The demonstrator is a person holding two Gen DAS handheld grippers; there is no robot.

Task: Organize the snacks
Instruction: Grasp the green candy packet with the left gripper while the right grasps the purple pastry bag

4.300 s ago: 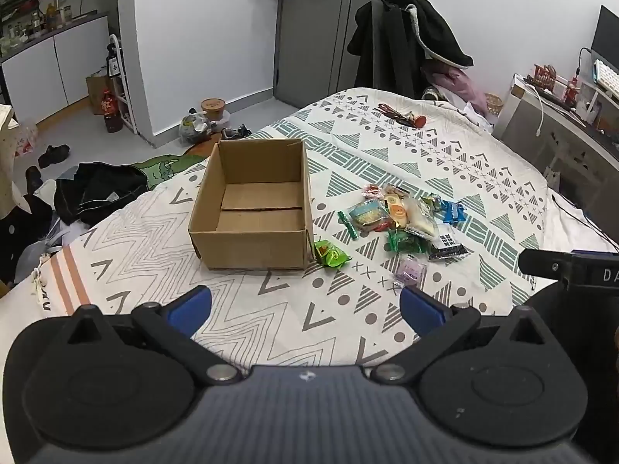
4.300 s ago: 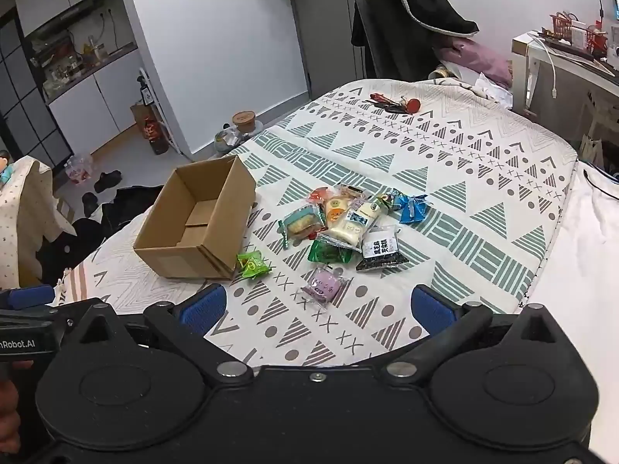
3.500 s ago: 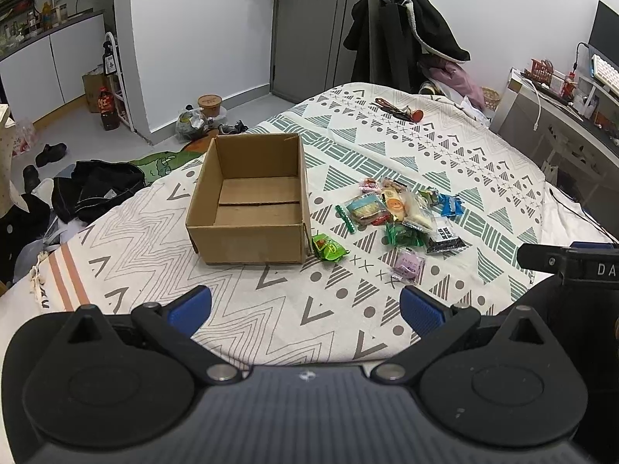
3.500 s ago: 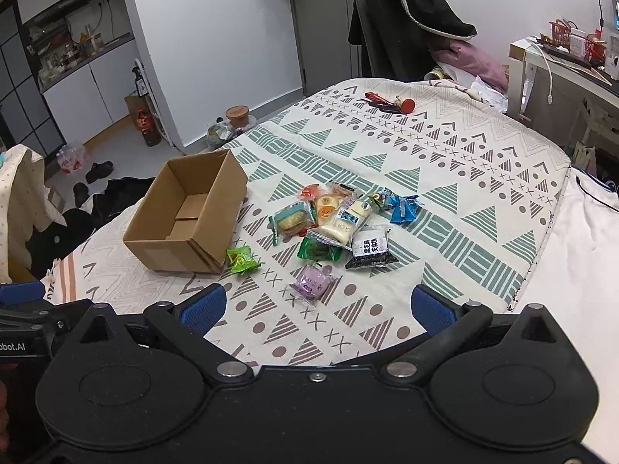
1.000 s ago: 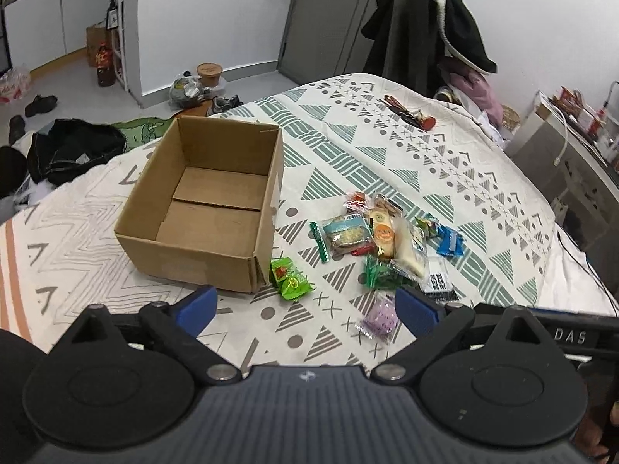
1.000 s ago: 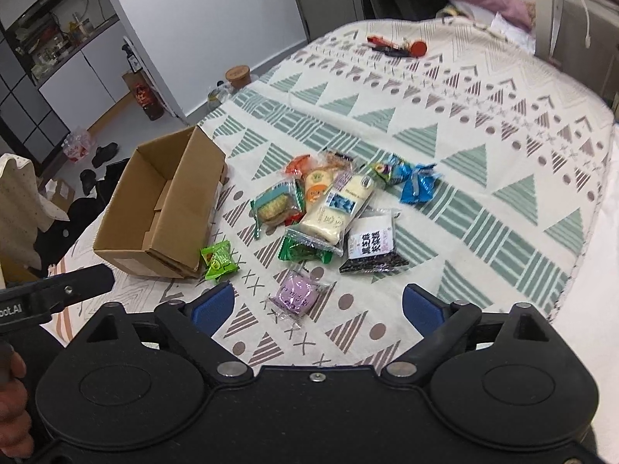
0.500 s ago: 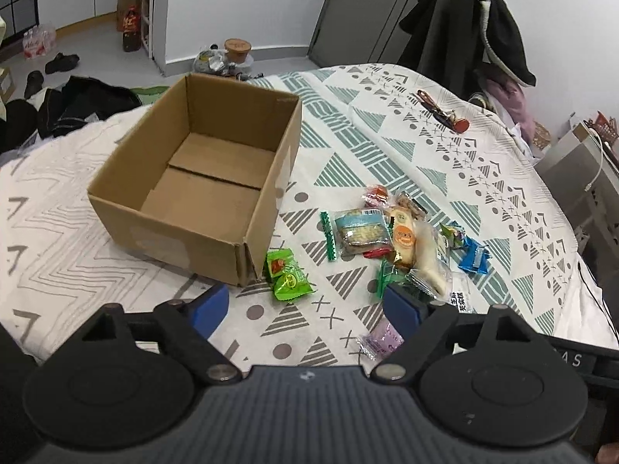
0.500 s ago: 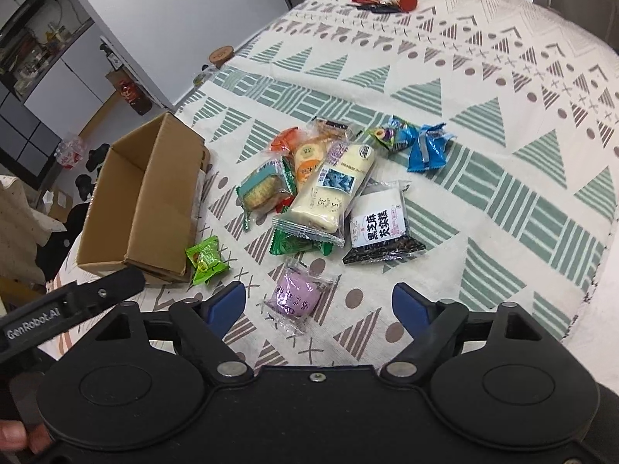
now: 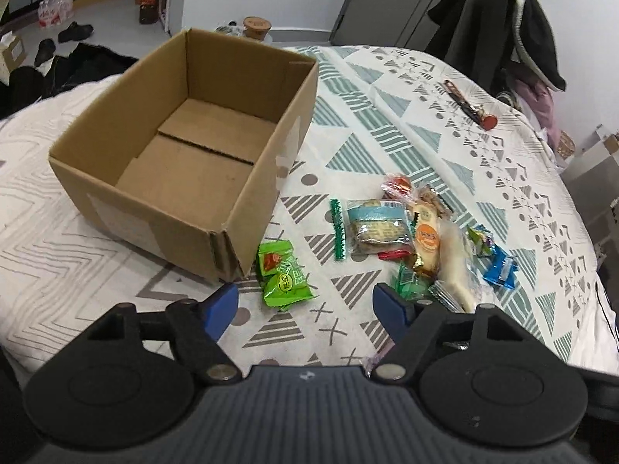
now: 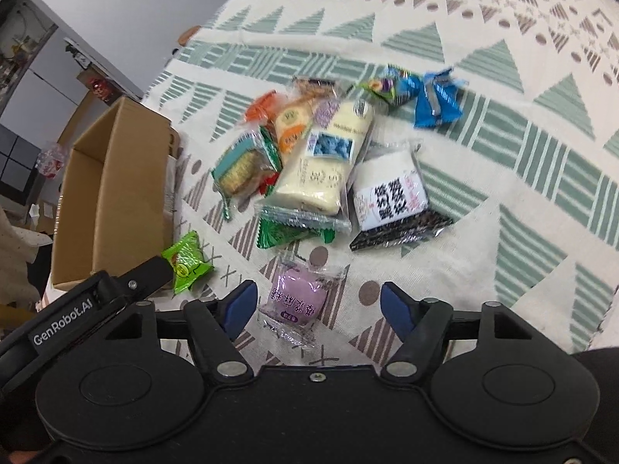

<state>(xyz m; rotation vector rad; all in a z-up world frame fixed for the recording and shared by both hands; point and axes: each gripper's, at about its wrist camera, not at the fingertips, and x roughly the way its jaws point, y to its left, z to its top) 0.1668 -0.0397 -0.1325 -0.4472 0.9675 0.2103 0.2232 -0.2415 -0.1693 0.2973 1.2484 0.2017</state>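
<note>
An empty cardboard box (image 9: 185, 147) sits on the patterned bedspread, also at the left of the right wrist view (image 10: 112, 201). A pile of wrapped snacks (image 9: 418, 239) lies to its right. A green packet (image 9: 284, 274) rests by the box's near corner, just ahead of my open left gripper (image 9: 305, 305). In the right wrist view, a purple packet (image 10: 298, 299) lies between the blue fingertips of my open right gripper (image 10: 317, 305). Beyond it are a cream bar (image 10: 325, 166), a black-and-white packet (image 10: 394, 197) and a blue packet (image 10: 437, 100).
The bedspread (image 9: 406, 123) runs to a far edge with a red-tipped tool (image 9: 470, 106) lying on it. A chair draped in dark clothes (image 9: 499, 27) stands behind. Shoes and bags litter the floor (image 9: 58, 34) at the left. The left gripper's body (image 10: 96, 305) shows in the right wrist view.
Both grippers have moved forward and down toward the bed. The green packet now sits just ahead of the left fingers, and the purple packet between the right ones.
</note>
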